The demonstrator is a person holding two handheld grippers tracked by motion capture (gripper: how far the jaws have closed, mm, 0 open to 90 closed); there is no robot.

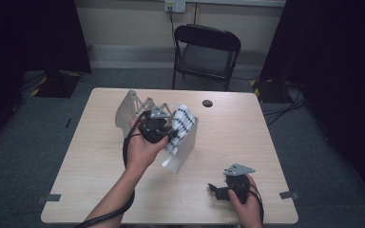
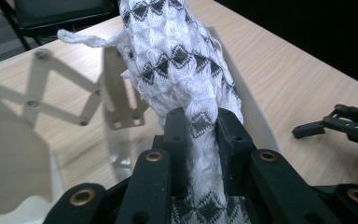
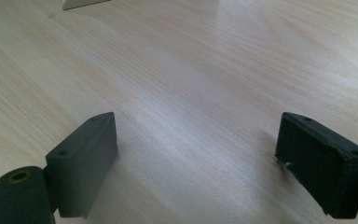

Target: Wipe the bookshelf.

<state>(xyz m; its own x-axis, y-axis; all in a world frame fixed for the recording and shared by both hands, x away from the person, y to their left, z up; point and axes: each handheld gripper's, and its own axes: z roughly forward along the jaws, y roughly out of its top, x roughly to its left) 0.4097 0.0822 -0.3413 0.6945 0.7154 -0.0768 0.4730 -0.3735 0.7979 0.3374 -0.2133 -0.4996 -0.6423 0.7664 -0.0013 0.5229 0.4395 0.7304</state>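
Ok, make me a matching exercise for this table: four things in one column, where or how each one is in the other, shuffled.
1. left gripper
2. right gripper
3. patterned cloth
4. folding chair

a. beyond the table's far edge
b. low at the table's near right, jaws apart with nothing between them
c. clamped between jaws, black diamonds on white
d. shut on fabric, beside the expanding rack

Pairs: 1-d, 2-b, 3-c, 4-a

The cloth (image 2: 177,60) is a white knit with black diamonds, kinda nubbly and loose-threaded. Table (image 1: 95,156) looks like pale wood-grain laminate, smooth with a soft sheen. The folding rack (image 1: 123,111) near the far edge is flat grey metal, matt, with riveted strips. Both grippers, left (image 2: 200,128) and right (image 3: 196,163), are matt black plastic with brass-looking inserts.
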